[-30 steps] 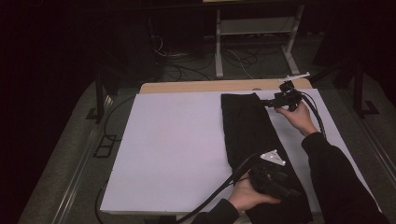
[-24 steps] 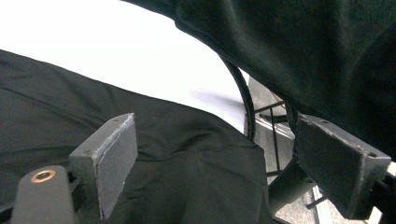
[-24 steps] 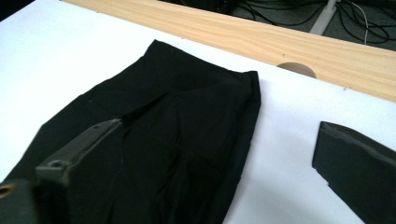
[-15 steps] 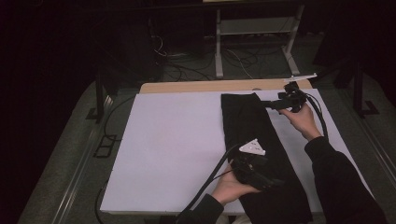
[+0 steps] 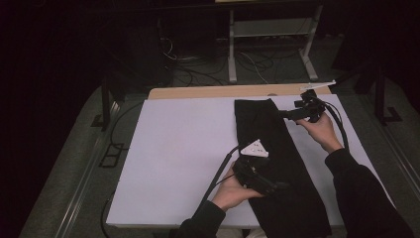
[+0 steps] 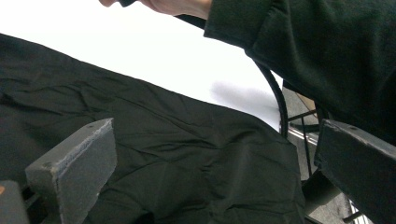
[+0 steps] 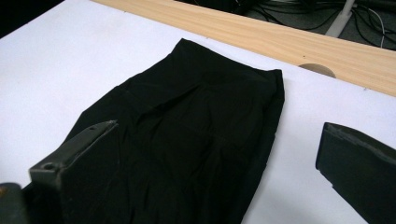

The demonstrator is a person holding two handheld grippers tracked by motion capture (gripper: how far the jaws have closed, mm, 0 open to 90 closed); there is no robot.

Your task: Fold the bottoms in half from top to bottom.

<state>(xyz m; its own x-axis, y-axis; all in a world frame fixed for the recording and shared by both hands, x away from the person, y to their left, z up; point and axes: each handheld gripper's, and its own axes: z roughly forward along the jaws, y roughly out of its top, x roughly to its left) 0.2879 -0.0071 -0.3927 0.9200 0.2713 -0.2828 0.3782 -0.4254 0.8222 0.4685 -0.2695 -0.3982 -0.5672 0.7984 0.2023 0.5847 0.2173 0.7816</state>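
A long black garment [image 5: 270,148] lies flat on the right half of the white table cover [image 5: 173,148], running from the far edge toward the person. My left gripper [image 5: 278,187] hovers low over its near half, jaws wide open, with dark cloth [image 6: 187,154] beneath them and nothing between them [image 6: 215,135]. Its grey three-cornered plate [image 5: 255,148] faces up. My right gripper [image 5: 288,114] is held at the garment's far right edge, open [image 7: 215,135], looking along the garment's far end [image 7: 205,116]. The person's right sleeve [image 6: 317,51] crosses the left gripper view.
A bare wooden strip [image 5: 223,92] with a round hole [image 7: 317,70] borders the table's far side. Behind it stand a metal rack [image 5: 270,29] and floor cables [image 5: 257,62]. A thin white strip [image 5: 317,85] lies at the far right corner. A gripper cable [image 5: 218,178] trails over the near table.
My left gripper has moved left and slightly away from the person, from the garment's near right side to its left edge. The right gripper has barely moved.
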